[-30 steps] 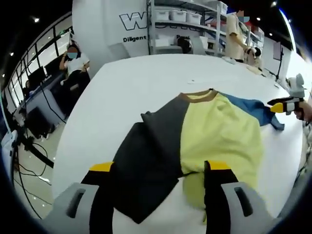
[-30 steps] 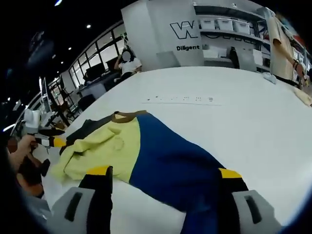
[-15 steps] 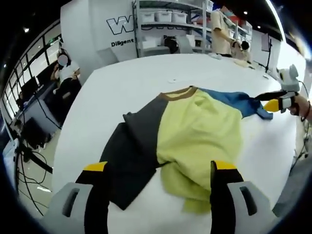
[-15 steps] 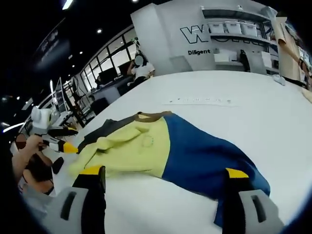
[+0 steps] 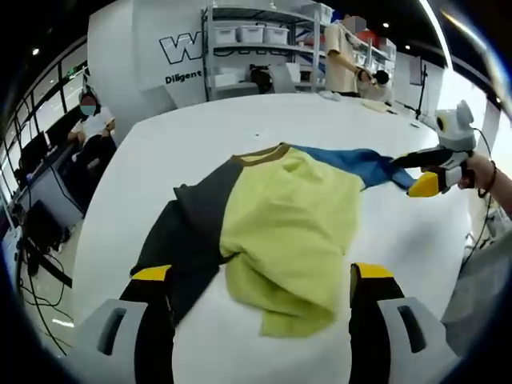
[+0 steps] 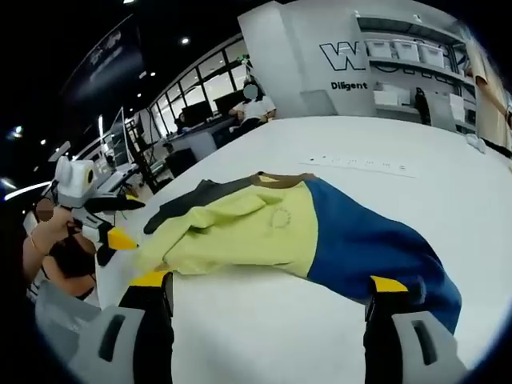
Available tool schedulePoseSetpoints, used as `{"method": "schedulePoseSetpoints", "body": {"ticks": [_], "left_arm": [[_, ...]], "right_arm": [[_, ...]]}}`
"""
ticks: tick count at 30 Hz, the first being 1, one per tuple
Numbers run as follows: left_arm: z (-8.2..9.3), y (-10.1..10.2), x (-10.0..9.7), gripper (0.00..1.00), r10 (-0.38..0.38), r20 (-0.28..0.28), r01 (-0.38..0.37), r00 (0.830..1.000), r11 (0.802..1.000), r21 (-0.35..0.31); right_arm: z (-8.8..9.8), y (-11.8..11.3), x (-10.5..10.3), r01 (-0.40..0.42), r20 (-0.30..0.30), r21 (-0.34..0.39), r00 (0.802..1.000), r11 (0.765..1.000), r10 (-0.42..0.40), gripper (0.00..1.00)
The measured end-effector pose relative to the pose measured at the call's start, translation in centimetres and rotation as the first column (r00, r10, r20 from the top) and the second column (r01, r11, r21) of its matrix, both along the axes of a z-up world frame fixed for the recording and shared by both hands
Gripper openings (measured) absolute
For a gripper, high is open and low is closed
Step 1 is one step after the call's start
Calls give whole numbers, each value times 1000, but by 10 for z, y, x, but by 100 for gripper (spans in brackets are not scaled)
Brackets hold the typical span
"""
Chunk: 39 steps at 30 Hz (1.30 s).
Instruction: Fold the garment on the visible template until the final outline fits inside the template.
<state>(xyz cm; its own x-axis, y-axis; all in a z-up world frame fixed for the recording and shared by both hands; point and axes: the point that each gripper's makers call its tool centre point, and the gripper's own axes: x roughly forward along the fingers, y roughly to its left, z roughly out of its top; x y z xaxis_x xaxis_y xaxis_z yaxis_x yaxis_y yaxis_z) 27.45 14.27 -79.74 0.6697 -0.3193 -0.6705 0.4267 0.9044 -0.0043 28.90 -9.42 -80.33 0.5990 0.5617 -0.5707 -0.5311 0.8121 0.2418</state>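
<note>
A T-shirt lies crumpled on the white table [image 5: 160, 160]. It has a dark grey part [image 5: 188, 232], a yellow middle [image 5: 280, 224], a blue part [image 5: 352, 162] and a brown collar [image 5: 260, 154]. Its yellow hem is bunched up just ahead of my left gripper [image 5: 260, 276], which stands open and holds nothing. In the right gripper view the blue part [image 6: 368, 244] lies just beyond my right gripper [image 6: 270, 282], also open with nothing between its jaws. The right gripper [image 5: 422, 172] hovers at the blue sleeve's end. The left gripper [image 6: 118, 224] is near the yellow hem [image 6: 172, 256].
A row of small marks [image 6: 356, 164] runs across the table beyond the collar. Bare table surface [image 6: 264, 320] surrounds the shirt. A hand [image 5: 480, 172] holds the right gripper. Shelves with bins [image 5: 256, 48] and people [image 5: 88, 128] are behind the table.
Both views have drawn back from the shirt: the cloth that lay between and under the jaws now lies ahead of them. The yellow hem looks more bunched.
</note>
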Motion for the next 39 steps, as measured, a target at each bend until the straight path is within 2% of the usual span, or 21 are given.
{"method": "schedulePoseSetpoints", "body": {"ticks": [5, 12, 17, 20, 23, 29, 32, 37, 39], "left_arm": [[1, -9, -5, 88, -40, 14, 40, 999, 999, 6], [-4, -20, -18, 86, -81, -1, 81, 997, 997, 1], [-17, -25, -30, 83, -107, -39, 108, 993, 994, 20], [-20, -28, -34, 79, -120, -41, 121, 992, 993, 15], [-22, -30, -36, 75, -127, -43, 127, 991, 992, 12], [-33, -30, -40, 59, -136, -55, 137, 989, 990, 28], [-36, -33, -42, 52, -132, -57, 132, 990, 991, 10], [-43, -39, -45, 52, -161, -62, 163, 985, 986, 25], [-49, -38, -48, 49, -175, -82, 180, 981, 982, 54]], "right_arm": [[1, 14, -10, -32, 6, -8, 999, 999, 32, 99], [0, 36, -26, -105, 20, -26, 994, 994, 105, 98], [-3, 54, -36, -158, 37, -53, 986, 986, 160, 85], [-2, 68, -42, -198, 52, -58, 978, 979, 201, 80], [-2, 77, -44, -222, 71, -71, 971, 972, 227, 71], [-10, 96, -45, -271, 105, -100, 954, 957, 281, 59], [-17, 104, -43, -292, 119, -128, 944, 948, 307, 50], [-29, 116, -37, -302, 114, -132, 942, 944, 317, 47], [-36, 119, -34, -297, 114, -136, 943, 945, 313, 44]]}}
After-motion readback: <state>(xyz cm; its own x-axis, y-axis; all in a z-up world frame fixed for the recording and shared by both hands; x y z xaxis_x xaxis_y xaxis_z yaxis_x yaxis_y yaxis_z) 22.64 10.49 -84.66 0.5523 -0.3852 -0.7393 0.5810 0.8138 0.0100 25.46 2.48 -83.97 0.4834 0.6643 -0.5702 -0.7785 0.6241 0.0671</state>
